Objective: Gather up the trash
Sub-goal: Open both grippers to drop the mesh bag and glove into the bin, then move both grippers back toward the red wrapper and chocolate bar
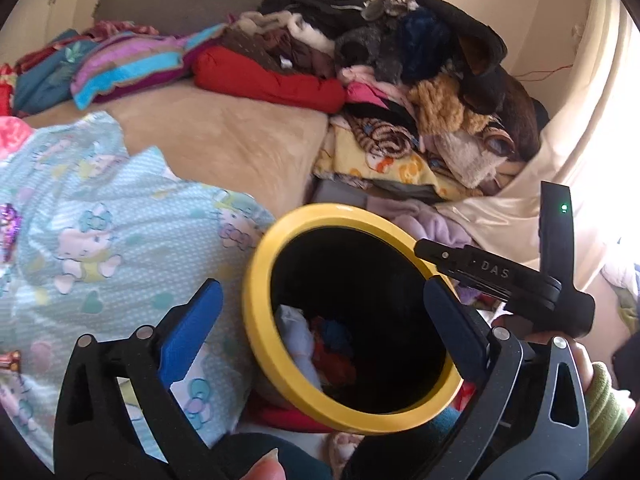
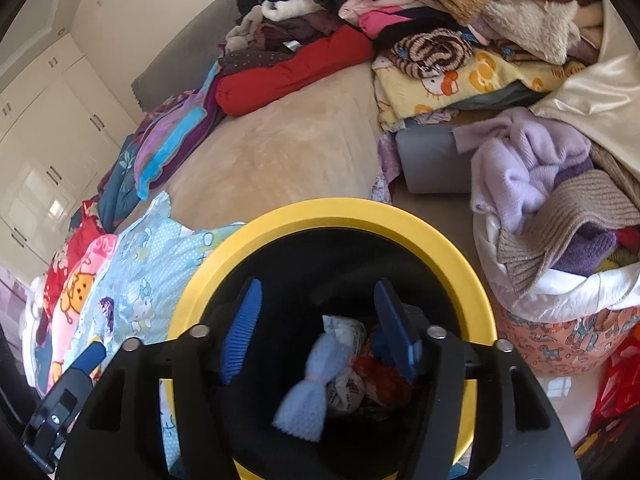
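Left gripper [image 1: 324, 320], black frame with blue ribbed pads, spread wide, nothing clamped: one pad [image 1: 188, 328] outside the round black trash bin with a thick yellow rim [image 1: 256, 280], over the pale blue cartoon-print cotton sheet [image 1: 100, 220]; the other pad just inside the rim at its near right edge. Whether that pad touches the rim, impossible to tell. Beyond the far rim, a bare patch of beige plush blanket [image 1: 224, 140], then a heap of mixed clothes [image 1: 400, 60] with a red padded roll [image 1: 264, 76] at its front.

Right gripper [image 2: 316, 328] parted about halfway, empty, both blue pads poised over the mouth of the same bin [image 2: 448, 240]. Below and between the fingers, down in the bin: a pale blue knitted scrap tied in the middle like a bow [image 2: 312, 384], lying on crumpled white printed paper [image 2: 352, 380] with reddish-orange scraps [image 2: 388, 380] beside it. Not touched by either pad.

Right of the right gripper, just beside the bin, a white-lined fabric basket stuffed with lilac and tan knitwear [image 2: 540, 208]. Far left in the right wrist view, the tip of the left gripper over the sheet.
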Motion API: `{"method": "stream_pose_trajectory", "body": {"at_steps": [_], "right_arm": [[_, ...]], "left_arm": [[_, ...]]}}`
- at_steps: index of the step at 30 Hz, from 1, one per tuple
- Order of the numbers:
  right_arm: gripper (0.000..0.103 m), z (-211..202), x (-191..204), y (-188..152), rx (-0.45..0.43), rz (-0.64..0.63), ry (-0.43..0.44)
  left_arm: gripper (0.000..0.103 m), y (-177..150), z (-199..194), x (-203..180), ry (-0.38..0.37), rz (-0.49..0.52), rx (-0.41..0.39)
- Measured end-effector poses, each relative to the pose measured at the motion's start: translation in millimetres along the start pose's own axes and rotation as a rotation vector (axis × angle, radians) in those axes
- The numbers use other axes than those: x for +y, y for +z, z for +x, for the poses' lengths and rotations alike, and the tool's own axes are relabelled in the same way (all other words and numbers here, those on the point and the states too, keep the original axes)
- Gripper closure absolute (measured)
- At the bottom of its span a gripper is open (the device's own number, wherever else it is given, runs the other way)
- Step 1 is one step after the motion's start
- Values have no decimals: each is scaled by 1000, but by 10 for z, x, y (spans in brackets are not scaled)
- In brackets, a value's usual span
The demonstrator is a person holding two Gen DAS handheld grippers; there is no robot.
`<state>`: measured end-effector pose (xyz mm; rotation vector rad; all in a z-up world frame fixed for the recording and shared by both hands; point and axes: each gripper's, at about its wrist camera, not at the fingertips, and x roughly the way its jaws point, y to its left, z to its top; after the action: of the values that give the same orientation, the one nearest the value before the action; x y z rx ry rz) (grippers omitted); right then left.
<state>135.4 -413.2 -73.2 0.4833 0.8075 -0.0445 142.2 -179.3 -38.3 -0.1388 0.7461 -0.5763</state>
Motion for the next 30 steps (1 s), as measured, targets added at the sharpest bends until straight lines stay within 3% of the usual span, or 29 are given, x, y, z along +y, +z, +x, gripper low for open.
{"method": "stream_pose_trajectory", "body": {"at_steps": [15,30], "right_arm": [[27,-258,564,-6,-111,-133,78],[24,-363,1279,-220,-131,-281,178]], "left_arm": [[10,-2,-558,218,146,16,-124],[10,-56,-1061,594,253,-34,-212]]}}
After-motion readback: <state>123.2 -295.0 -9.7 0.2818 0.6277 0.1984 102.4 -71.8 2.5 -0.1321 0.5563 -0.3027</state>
